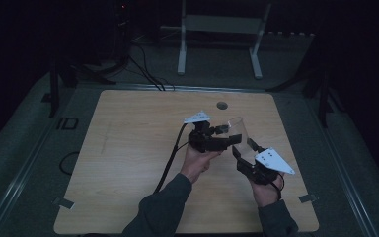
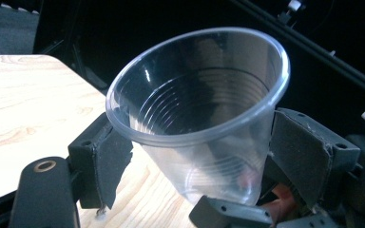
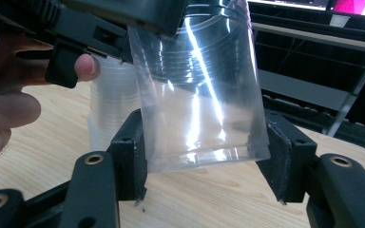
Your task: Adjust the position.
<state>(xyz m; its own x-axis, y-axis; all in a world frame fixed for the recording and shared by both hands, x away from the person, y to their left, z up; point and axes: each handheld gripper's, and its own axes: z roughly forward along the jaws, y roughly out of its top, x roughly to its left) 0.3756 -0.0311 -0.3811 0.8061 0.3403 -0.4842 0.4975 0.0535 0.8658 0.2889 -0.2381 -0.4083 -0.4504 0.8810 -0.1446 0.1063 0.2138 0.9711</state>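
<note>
Desk (image 1: pixel 128 163): light wood top, bare apart from the work held above its right-centre. In the right gripper view a stack of clear plastic cups (image 3: pixel 111 107) stands on the wood behind the held one, blurred.

Clear plastic cup (image 1: pixel 238 132): held in the air between the two tools, off the desk, tilted. From the left gripper view its open mouth (image 2: pixel 197 85) faces the camera.

Left hand-held gripper (image 1: pixel 225 139): its pads sit against the cup wall on both sides, so it looks clenched on the cup (contact on the far pad is partly hidden).

Right hand-held gripper (image 1: pixel 242 150): jaws spread either side of the cup's lower end (image 3: pixel 204 156), close but with gaps showing, so released, not yet gripping.

Step, as I read it: mid hand-over or a pull-apart of nested cups (can't tell if it's one cup or two).

Next move needs: right jaws to close squarely on the wall, light force since thin plastic will buckle, then the left lets go or pulls straight along the cup axis.
</note>
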